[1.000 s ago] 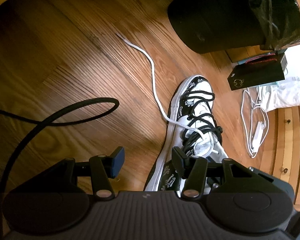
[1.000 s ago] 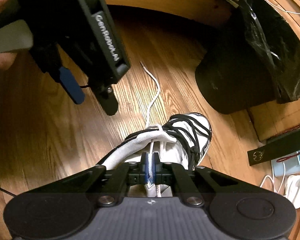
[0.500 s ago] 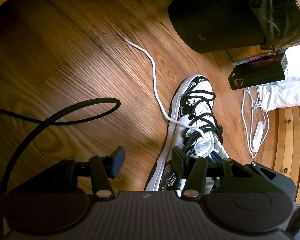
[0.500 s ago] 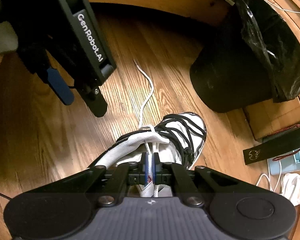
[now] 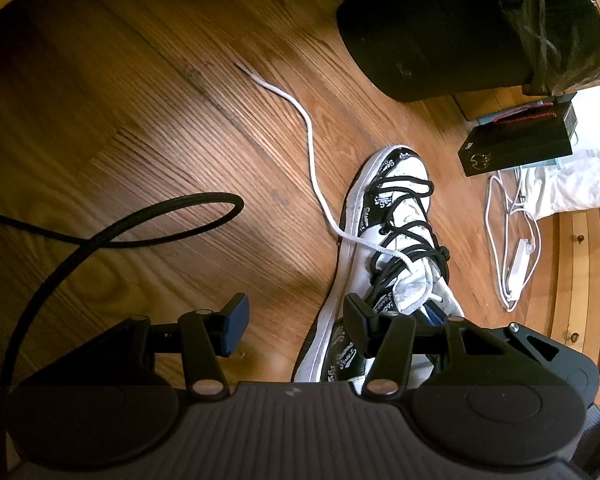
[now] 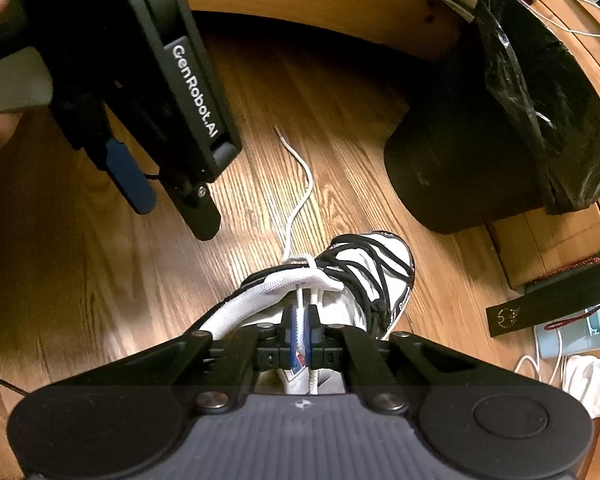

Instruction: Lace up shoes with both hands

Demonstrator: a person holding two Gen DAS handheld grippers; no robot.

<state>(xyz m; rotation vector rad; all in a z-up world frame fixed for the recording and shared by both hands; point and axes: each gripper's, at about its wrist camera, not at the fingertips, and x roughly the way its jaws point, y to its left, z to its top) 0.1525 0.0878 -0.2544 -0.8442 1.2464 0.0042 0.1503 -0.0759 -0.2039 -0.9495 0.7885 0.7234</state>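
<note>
Wood-plank floor point(image 5: 148, 128) is taken as the work surface, w/ the black-and-white high-top sneaker point(image 5: 396, 216) as the landmark throughout. Beyond the sneaker's toe, a round black bin w/ a plastic liner point(image 5: 452, 28) is seen; to the toe's right a flat black box point(image 5: 516, 144) and a white charger cable point(image 5: 512, 240) are left lying, well apart from the work. Left of the sneaker, a thick black cord point(image 5: 140, 232) is looped on the planks, prob. the rig's own lead.

The sneaker is laid toe-away so the eyelets face both grippers. Black laces point(image 6: 360, 268) are already criss-crossed over the forefoot.

At the sneaker's collar, the right gripper point(image 6: 300, 332) is seen w/ pads clamped on the white flat shoelace point(image 5: 312, 156), apparently so that end is kept taut above the tongue. The lace's other end is trailed off the sneaker's left side onto the floor, slack and free.

Up and left of the sneaker, the left gripper point(image 6: 168, 204) is held w/ fingers spread wide, nothing between them. It's judged to be poised for the loose end.
</note>
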